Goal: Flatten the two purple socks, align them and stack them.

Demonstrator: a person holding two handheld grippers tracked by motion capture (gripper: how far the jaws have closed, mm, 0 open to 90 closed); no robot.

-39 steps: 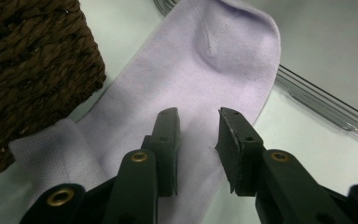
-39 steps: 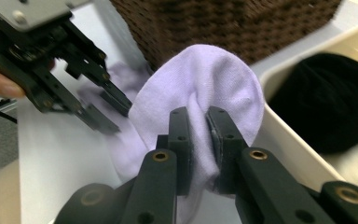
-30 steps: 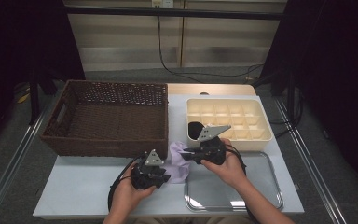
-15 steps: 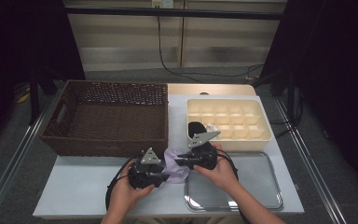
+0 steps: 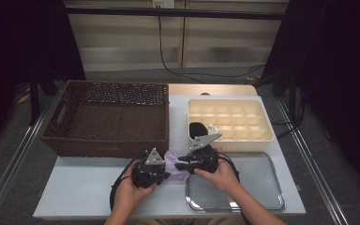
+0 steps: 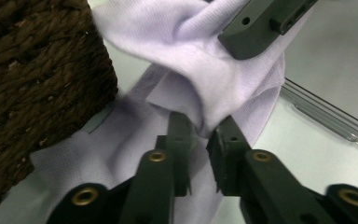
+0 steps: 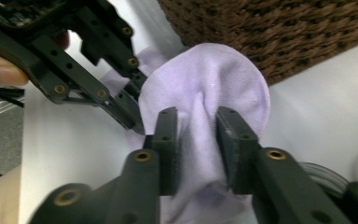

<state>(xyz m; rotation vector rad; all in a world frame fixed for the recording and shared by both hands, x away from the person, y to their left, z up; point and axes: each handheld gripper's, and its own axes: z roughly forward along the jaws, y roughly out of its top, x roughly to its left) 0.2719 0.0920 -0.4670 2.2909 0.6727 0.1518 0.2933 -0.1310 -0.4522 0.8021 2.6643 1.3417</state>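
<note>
Pale grey desk (image 5: pixel 84 187), front edge, in a dim room with dark curtains at both sides.

Item 1: soft lilac knitted sock (image 5: pixel 174 161), bunched on the desk just in front of the basket's near right corner and just left of the tray. It lies between the two claws, apparently so each can take one part and fold or roll it.

Item 2: left claw (image 6: pixel 200 135), jaws nearly together, pinching a raised fold of the sock (image 6: pixel 214 88). The grip looks meant to anchor that fold while the other side is worked.

Item 3: right claw (image 7: pixel 198 126), jaws a little apart with a ridge of the sock (image 7: pixel 205 93) gathered between them and cloth pressing both inner faces; clamped on it, as far as can be judged. It comes in from the opposite side, tip close to the left claw (image 7: pixel 135 123).

Item 4: dark brown woven wicker basket (image 5: pixel 108 119), rectangular, handle slot at its left end, touching or just behind the sock.

Item 5: shallow silver metal tray (image 5: pixel 258 192), bare, at the front right; likely a landing place.

Item 6: cream plastic compartment box (image 5: pixel 229 117), behind the tray; near left cells hold a black bundle (image 5: pixel 197 129) and a white bundle (image 5: pixel 212 128), probably sorted socks.
</note>
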